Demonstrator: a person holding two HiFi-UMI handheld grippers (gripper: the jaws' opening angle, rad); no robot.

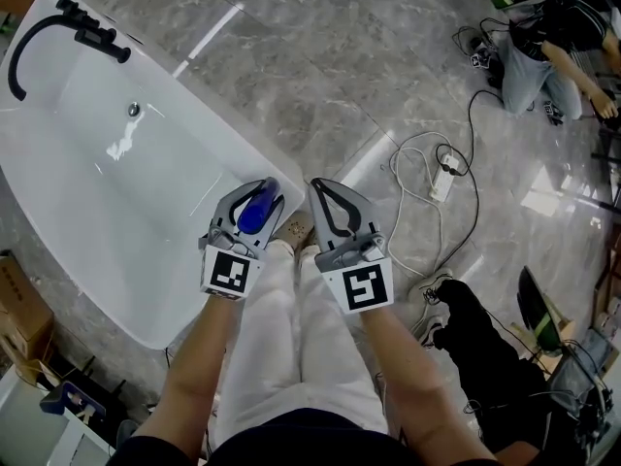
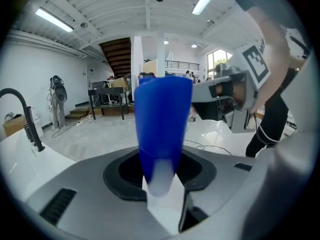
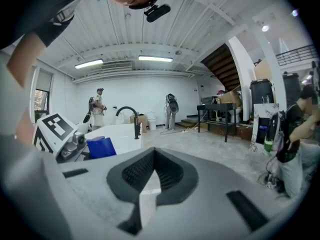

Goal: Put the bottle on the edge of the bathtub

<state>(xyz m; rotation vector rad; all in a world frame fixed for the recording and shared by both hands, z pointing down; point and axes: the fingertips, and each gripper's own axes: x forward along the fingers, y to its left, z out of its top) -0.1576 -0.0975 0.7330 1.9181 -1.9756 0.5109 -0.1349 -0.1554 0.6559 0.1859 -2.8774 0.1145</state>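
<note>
1. The person stands on the grey marble floor at the near corner of a long white bathtub. A curved black tap is fixed at the tub's far end.
2. The left gripper has its jaws partly closed around a blue plastic bottle. The dark pads clasp the bottle's pale lower end, and its blue body sticks out past the tips.
3. In the left gripper view the bottle stands nearly upright between the jaws and fills the middle of the frame.
4. From the head view the bottle sits over the tub's near rim, just in front of the person's white trousers. I can't tell whether it touches the rim.
5. The right gripper is just beside the left one, over the floor rather than the tub. Its jaws are closed tip to tip with nothing between them.
6. The right gripper view picks out the blue bottle to its left, with the white tub edge and black tap beyond.
7. A white cable with a power strip lies looped on the floor to the right, and another person crouches well apart in the far corner.
</note>
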